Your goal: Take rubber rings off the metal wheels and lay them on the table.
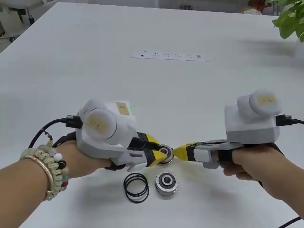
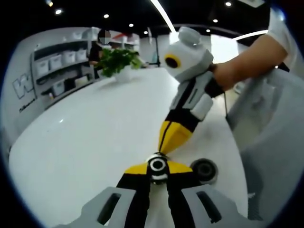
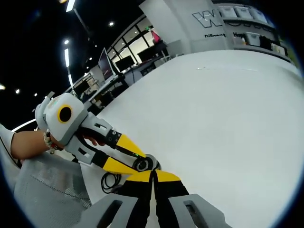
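The left hand-held gripper [image 1: 157,156] pinches a small silver metal wheel [image 1: 166,154] between its yellow tips and holds it just above the white table [image 1: 152,95]. The right hand-held gripper [image 1: 179,152] meets the wheel's rim from the other side with its jaws pressed together. Whether they have nipped the edge of a rubber ring is too small to tell.

The step in hand looks like peeling the ring off this held wheel. To do it well, the left grip should sit on the wheel's flat faces or hub, so the rim is free for the ring to slide off. The right tips need to catch only the rubber lip, then pull outward and around the rim rather than straight away, which could tug the wheel out of the left grip.

Two or three thin black rubber rings [image 1: 136,187] lie on the table below the grippers, just beside a second silver metal wheel [image 1: 166,183]. The freed ring belongs there, laid flat beside the others.
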The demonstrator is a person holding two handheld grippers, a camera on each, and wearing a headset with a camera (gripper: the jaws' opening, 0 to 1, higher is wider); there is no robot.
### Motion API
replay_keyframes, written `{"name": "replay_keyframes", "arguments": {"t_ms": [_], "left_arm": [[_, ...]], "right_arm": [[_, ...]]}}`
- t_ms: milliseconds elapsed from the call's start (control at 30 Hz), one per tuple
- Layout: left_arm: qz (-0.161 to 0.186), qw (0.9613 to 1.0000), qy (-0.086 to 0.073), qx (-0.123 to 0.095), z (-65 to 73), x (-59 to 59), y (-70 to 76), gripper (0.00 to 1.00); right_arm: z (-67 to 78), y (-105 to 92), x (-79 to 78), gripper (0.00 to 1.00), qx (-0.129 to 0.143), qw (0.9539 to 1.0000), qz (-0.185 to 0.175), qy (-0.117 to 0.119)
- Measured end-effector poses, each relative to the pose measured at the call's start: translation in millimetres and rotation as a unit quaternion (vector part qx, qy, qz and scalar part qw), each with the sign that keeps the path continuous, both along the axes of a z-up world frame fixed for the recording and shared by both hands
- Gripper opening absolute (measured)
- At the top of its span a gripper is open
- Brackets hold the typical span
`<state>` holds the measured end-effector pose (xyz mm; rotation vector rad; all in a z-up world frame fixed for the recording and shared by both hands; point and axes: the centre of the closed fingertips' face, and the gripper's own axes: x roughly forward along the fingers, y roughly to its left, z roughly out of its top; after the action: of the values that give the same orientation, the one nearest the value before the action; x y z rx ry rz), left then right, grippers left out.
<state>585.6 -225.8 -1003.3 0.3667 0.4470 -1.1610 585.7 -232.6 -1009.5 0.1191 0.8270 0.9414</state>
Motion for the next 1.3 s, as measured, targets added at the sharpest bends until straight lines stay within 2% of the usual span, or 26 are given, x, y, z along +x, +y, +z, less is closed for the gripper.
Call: {"name": "replay_keyframes", "arguments": {"t_ms": [833, 1167, 1300], "left_arm": [[0.001, 1.0000, -0.005, 0.001, -0.9, 0.2, -0.2, 0.13], [0.000, 1.0000, -0.007, -0.002, -0.6, 0.5, -0.4, 0.13], [0.001, 1.0000, -0.006, -0.003, -0.4, 0.6, -0.8, 0.13]], "right_arm": [[6.5, 4.1, 0.2, 0.00, 0.006, 0.9999, 0.007, -0.008], [8.4, 5.8, 0.2, 0.00, 0.014, 0.9998, 0.008, -0.006], [12.9, 11.1, -1.1, 0.00, 0.030, 0.9995, 0.012, -0.005]]}}
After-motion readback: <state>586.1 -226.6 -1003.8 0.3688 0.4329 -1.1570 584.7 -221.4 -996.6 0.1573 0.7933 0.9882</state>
